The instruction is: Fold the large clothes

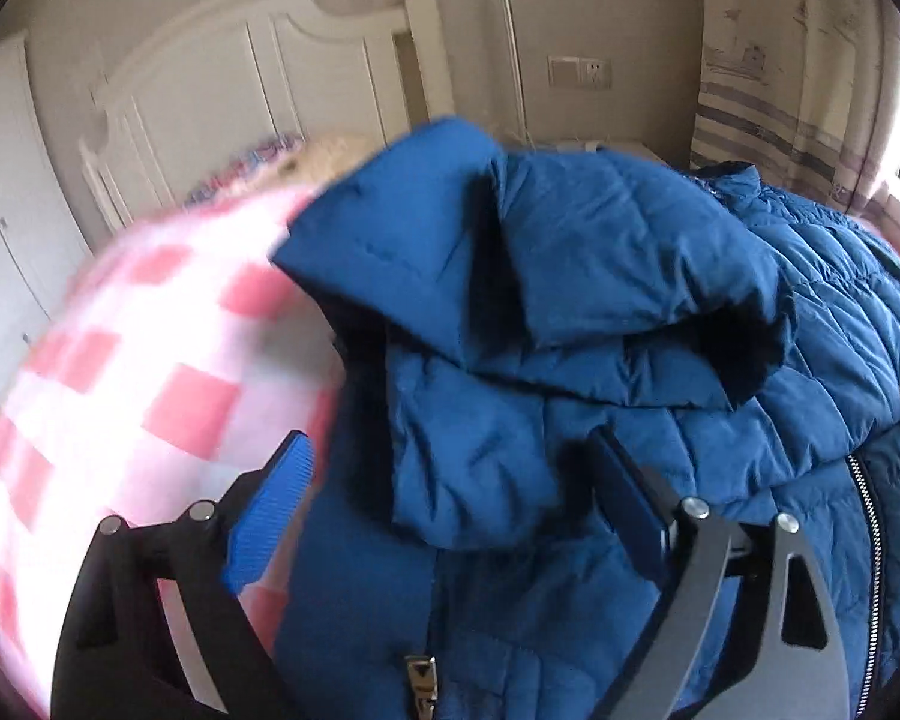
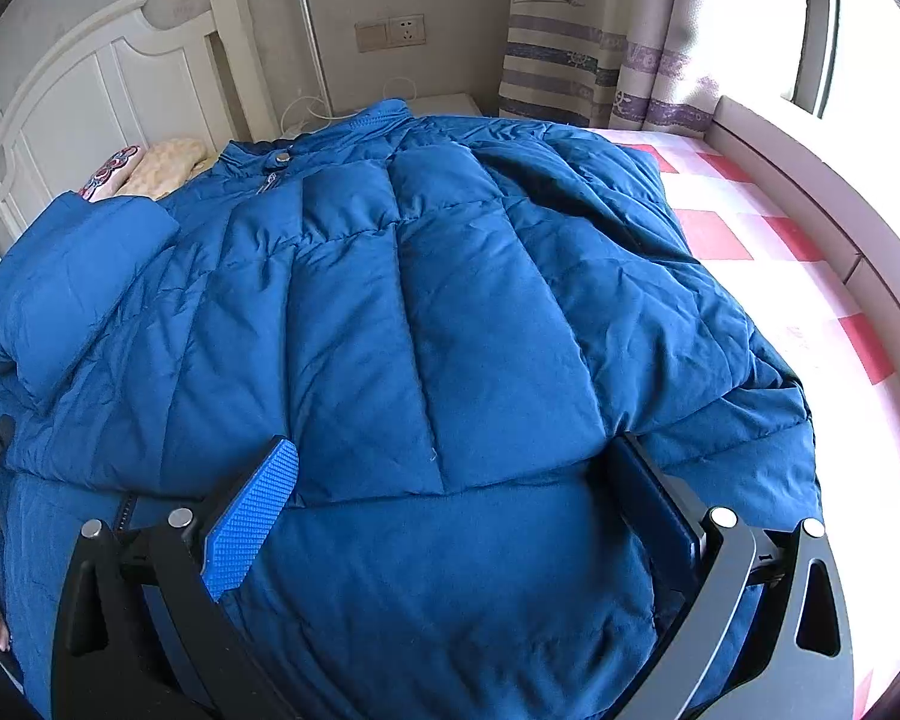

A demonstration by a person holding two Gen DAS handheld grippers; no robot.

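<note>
A large blue quilted down jacket [image 2: 450,312] lies spread on the bed. In the left wrist view the jacket [image 1: 600,360] has a sleeve [image 1: 570,252] folded across its body, with the front zipper [image 1: 867,516] showing at the right. My left gripper [image 1: 450,468] is open just above the jacket's left part, with fabric between its fingers, not pinched. My right gripper [image 2: 456,468] is open over the jacket's lower right panel, its fingers wide apart around the fabric. The left sleeve cuff [image 2: 72,276] lies folded in at the left.
The bed has a pink and white checked sheet [image 1: 150,372], also in the right wrist view [image 2: 810,276]. A white headboard [image 2: 108,78] and pillow [image 2: 168,162] are at the far end. A nightstand [image 2: 444,105], curtain [image 2: 600,48] and window ledge [image 2: 810,180] lie beyond and right.
</note>
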